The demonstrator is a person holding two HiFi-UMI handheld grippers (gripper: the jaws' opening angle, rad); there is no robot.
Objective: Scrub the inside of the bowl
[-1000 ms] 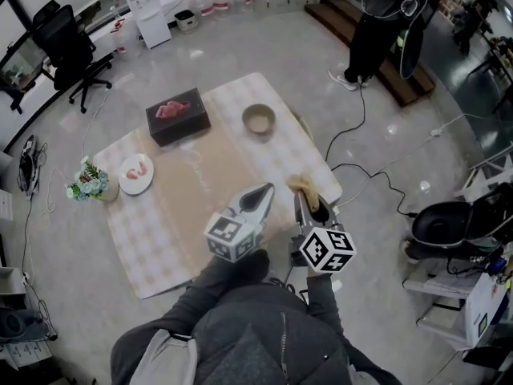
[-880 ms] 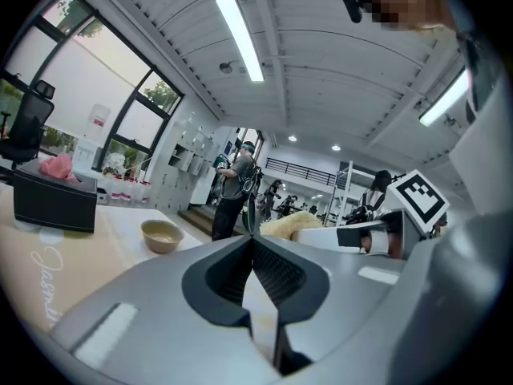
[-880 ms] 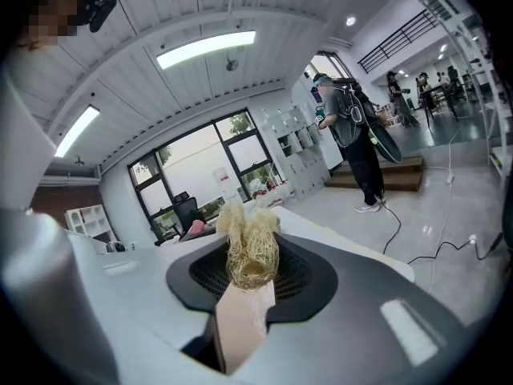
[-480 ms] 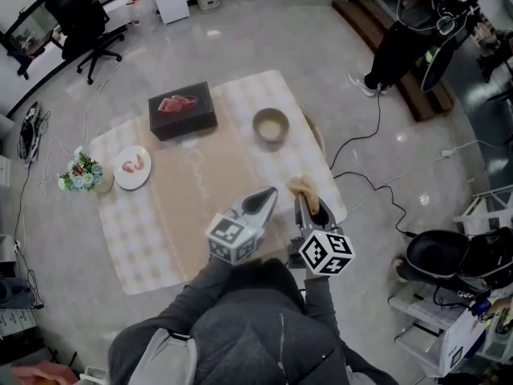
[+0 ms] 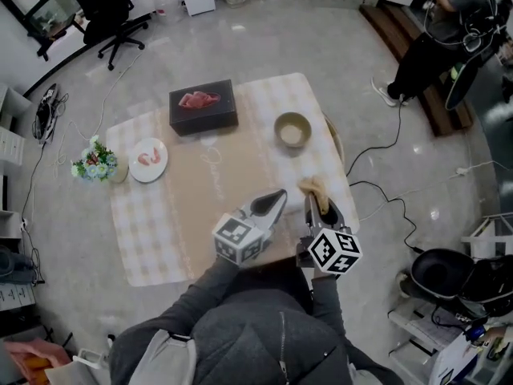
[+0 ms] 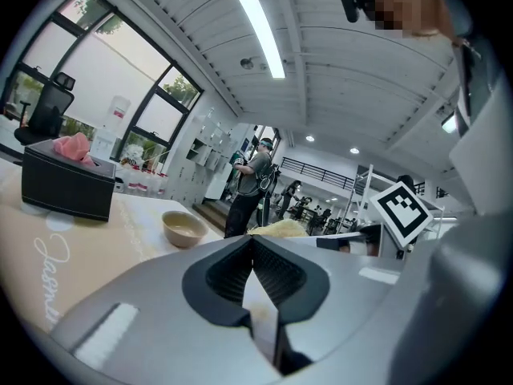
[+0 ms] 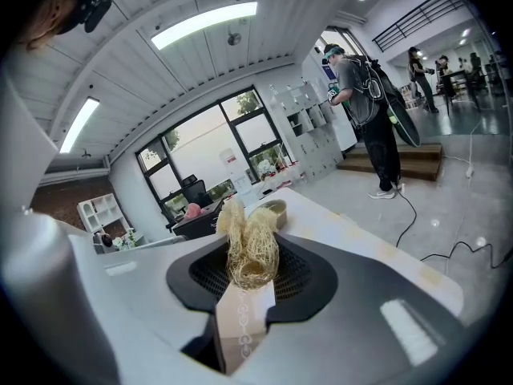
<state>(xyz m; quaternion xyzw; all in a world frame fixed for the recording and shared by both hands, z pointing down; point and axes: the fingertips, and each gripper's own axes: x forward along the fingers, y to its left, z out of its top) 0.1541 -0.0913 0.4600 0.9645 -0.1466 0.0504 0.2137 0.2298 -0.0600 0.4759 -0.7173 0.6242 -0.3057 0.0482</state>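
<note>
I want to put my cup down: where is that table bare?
The beige runner is bare between the black box, the bowl and the plate. The checked cloth's near-left corner is free. Crowded: the left edge, with plate and flowers, and the near-right part, under the left tongs and the right tongs with their loofah.

Smooth matt grey plastic shells the right hand-held gripper (image 7: 250,277), its black pads (image 7: 303,275) ribbed; between them sits a rough, straw-like fibre scrubber (image 7: 250,243). Ahead of it the bowl (image 5: 292,129) looks glazed, the checked cloth (image 5: 148,231) covering the tabletop (image 5: 255,87) matt, the floor (image 5: 264,46) glossy.
</note>
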